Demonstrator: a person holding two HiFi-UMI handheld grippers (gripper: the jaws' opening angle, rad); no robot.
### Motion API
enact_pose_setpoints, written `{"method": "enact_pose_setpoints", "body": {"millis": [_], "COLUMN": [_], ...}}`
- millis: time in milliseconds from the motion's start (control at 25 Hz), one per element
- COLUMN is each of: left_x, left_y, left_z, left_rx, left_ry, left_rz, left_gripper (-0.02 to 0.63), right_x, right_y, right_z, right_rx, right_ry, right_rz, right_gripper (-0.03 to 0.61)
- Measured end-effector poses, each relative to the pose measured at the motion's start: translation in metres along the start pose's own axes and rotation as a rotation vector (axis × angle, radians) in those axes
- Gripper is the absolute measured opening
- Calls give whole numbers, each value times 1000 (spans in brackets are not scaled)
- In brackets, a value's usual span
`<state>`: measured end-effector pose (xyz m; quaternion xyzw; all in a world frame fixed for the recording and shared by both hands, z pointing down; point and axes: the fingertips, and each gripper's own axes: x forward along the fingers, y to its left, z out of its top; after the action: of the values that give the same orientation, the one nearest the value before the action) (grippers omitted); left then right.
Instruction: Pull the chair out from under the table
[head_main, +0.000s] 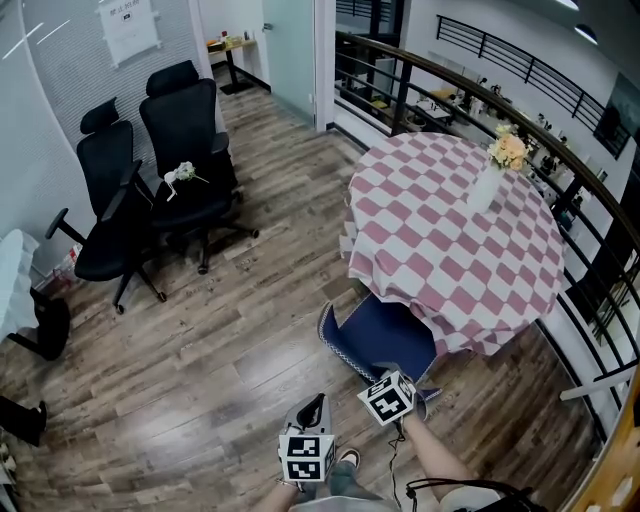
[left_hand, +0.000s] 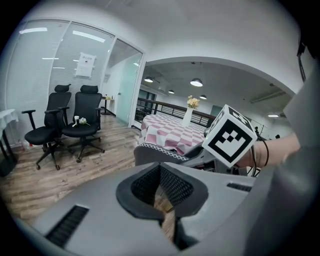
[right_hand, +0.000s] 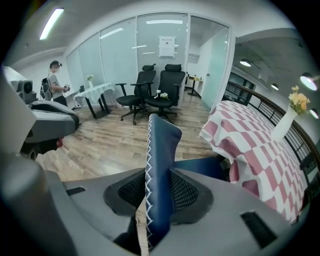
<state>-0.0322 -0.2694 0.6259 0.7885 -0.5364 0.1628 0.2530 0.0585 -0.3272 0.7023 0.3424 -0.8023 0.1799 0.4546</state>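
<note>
A blue chair (head_main: 385, 330) with white stitching stands half under the round table (head_main: 450, 230), which has a pink checked cloth. My right gripper (head_main: 392, 375) sits on the top edge of the chair's back. In the right gripper view the blue chair back (right_hand: 162, 150) stands upright between the pads, and the right gripper (right_hand: 159, 192) is shut on it. My left gripper (head_main: 315, 403) hangs just left of the chair, over the floor. In the left gripper view the left gripper (left_hand: 161, 187) is shut with nothing in it, and the chair back (left_hand: 160, 152) lies ahead of it.
A white vase of flowers (head_main: 495, 170) stands on the table. Two black office chairs (head_main: 185, 150) are at the back left. A curved railing (head_main: 600, 250) runs behind the table. A person (right_hand: 52, 80) stands far off by a white table. Wood floor (head_main: 230, 340) spreads left of the chair.
</note>
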Motion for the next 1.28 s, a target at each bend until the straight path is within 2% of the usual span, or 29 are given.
{"method": "enact_pose_setpoints", "body": {"millis": [520,800,1280], "left_x": [-8,-17,-35], "left_y": [-2,4,20], "left_z": [-6,-8,-14], "left_rx": [-2,14,-10], "left_ry": [14,7,-1], "left_rz": [-19,-11,18], "left_gripper": [3,3,3], "right_x": [0,0,-3], "right_y": [5,4,22], "right_z": [1,0,-5], "right_rx": [-5,-28,-23], "right_ry": [10,9,32], "right_rz": [31,10,21], "right_gripper": [103,94,92]}}
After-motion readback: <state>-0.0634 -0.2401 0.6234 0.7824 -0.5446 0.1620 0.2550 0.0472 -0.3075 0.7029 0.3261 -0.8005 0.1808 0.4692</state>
